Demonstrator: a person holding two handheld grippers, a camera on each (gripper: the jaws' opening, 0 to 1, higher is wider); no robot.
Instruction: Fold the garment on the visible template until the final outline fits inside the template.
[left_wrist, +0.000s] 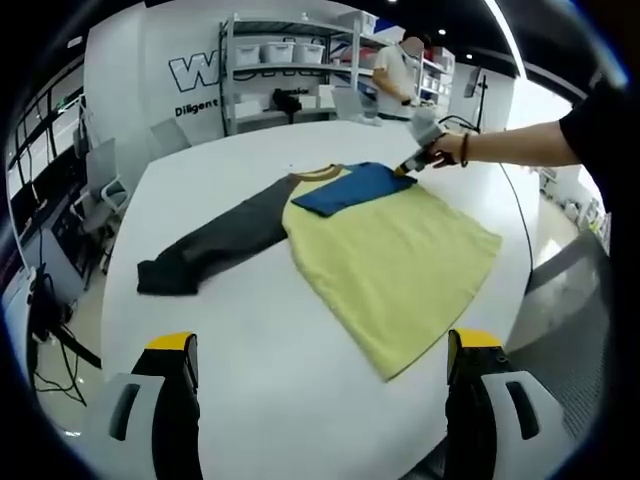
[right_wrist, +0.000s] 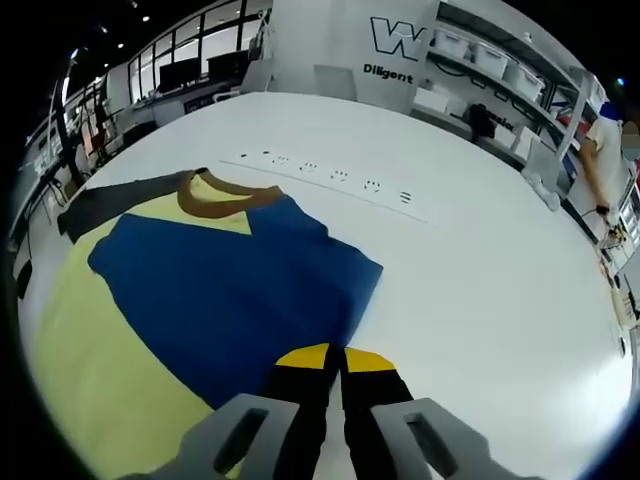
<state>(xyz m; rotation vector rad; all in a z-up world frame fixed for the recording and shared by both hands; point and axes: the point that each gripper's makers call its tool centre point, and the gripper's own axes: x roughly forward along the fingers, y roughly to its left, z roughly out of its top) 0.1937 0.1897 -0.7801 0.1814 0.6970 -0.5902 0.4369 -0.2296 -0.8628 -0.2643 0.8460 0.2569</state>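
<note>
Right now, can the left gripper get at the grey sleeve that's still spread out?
Probably yes. The left gripper is open over bare table, and nothing lies between it and the grey sleeve. The right gripper is busy at the blue sleeve, away from that path.

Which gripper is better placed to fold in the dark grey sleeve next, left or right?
Left, probably. The left gripper is open and free, facing the dark grey sleeve stretched out flat on the white table. The right gripper is shut at the blue sleeve, already folded over the yellow shirt.
</note>
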